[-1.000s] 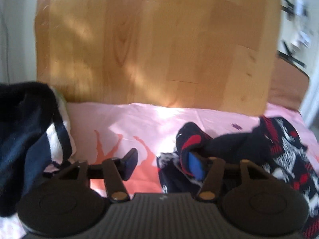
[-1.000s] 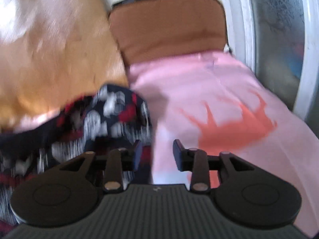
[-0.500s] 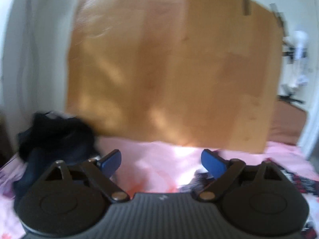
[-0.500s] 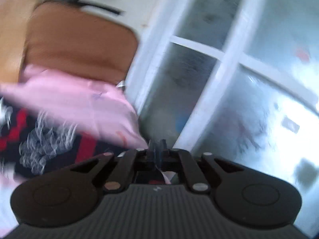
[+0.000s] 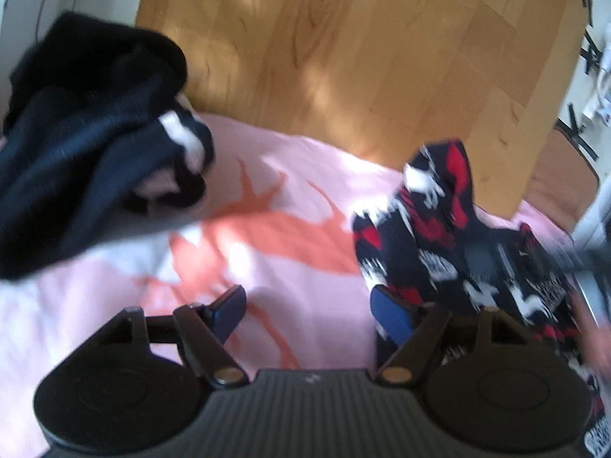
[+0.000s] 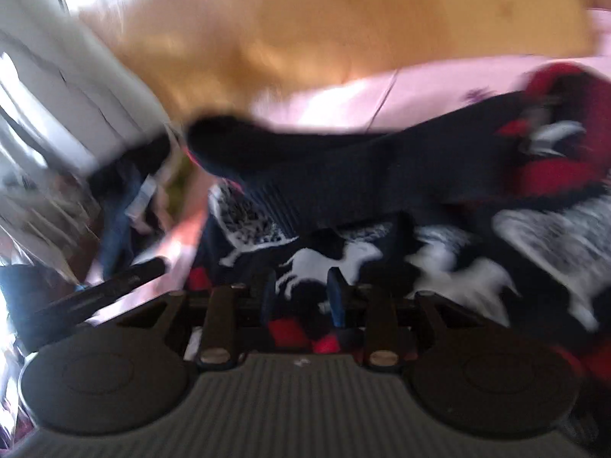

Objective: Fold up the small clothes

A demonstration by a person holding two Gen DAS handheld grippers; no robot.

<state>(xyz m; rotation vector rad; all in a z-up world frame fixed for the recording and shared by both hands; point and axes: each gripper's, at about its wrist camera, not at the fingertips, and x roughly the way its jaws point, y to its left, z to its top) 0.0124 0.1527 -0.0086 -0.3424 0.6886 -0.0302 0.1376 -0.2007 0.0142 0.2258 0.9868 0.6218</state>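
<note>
My left tool (image 5: 307, 311) gapes over the pink bed sheet (image 5: 114, 297); my narrowed right tool (image 6: 301, 297), just reopening, straddles the dark horse-patterned knit garment (image 6: 439, 267) and could snag a stray fold.

My left wrist view angled down over the pink bed sheet (image 5: 305, 175) toward the far wooden headboard (image 5: 362, 57), my right wrist view close above the patterned garment (image 6: 439, 267), both sharing it.

It was a home bedroom: a bed with a pink sheet (image 5: 305, 175) printed in orange, a wooden headboard (image 5: 362, 45) behind it, and loose clothes (image 5: 76, 145) heaped on the bed.
</note>
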